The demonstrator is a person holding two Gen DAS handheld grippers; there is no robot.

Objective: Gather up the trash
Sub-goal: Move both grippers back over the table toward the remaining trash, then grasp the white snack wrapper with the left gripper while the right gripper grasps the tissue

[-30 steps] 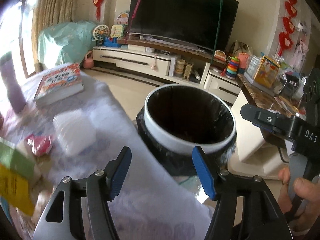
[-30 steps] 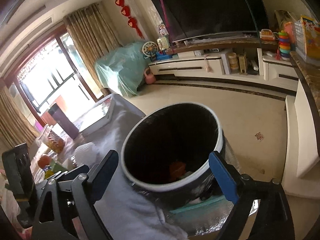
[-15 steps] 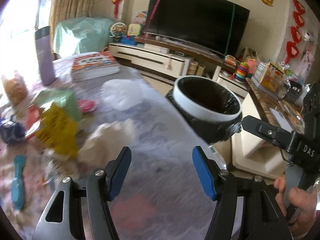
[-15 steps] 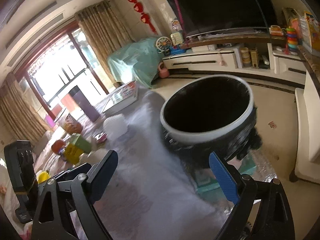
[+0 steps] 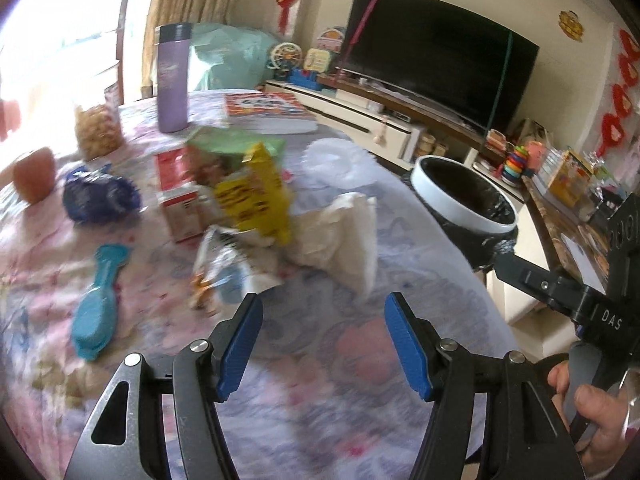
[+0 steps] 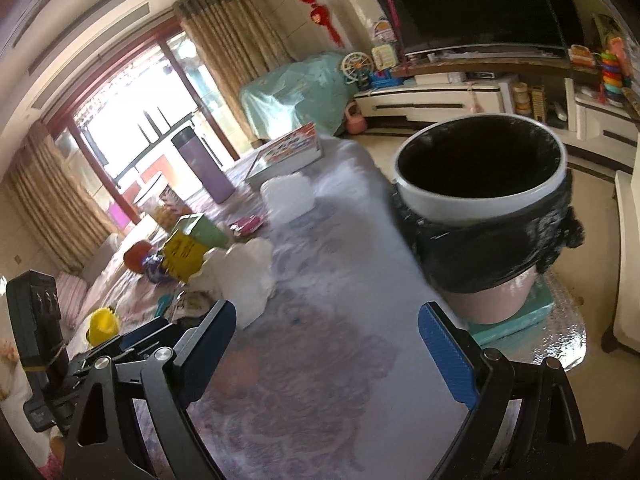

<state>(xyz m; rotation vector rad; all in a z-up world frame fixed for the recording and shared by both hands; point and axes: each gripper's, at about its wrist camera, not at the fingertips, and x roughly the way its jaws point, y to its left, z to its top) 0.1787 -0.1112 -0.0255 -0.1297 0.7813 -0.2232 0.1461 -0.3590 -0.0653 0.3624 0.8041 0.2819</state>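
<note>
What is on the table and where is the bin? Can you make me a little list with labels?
surface: table with floral cloth
bin: trash bin, black liner, beside the table edge
trash pile: crumpled white paper, yellow wrapper, torn packet
other things: purple flask, book, blue brush
left gripper: open, empty, above the cloth
right gripper: open, empty

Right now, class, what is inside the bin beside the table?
The bin holds a black liner folded over its white rim. Its inside is dark; any contents cannot be seen.
</note>
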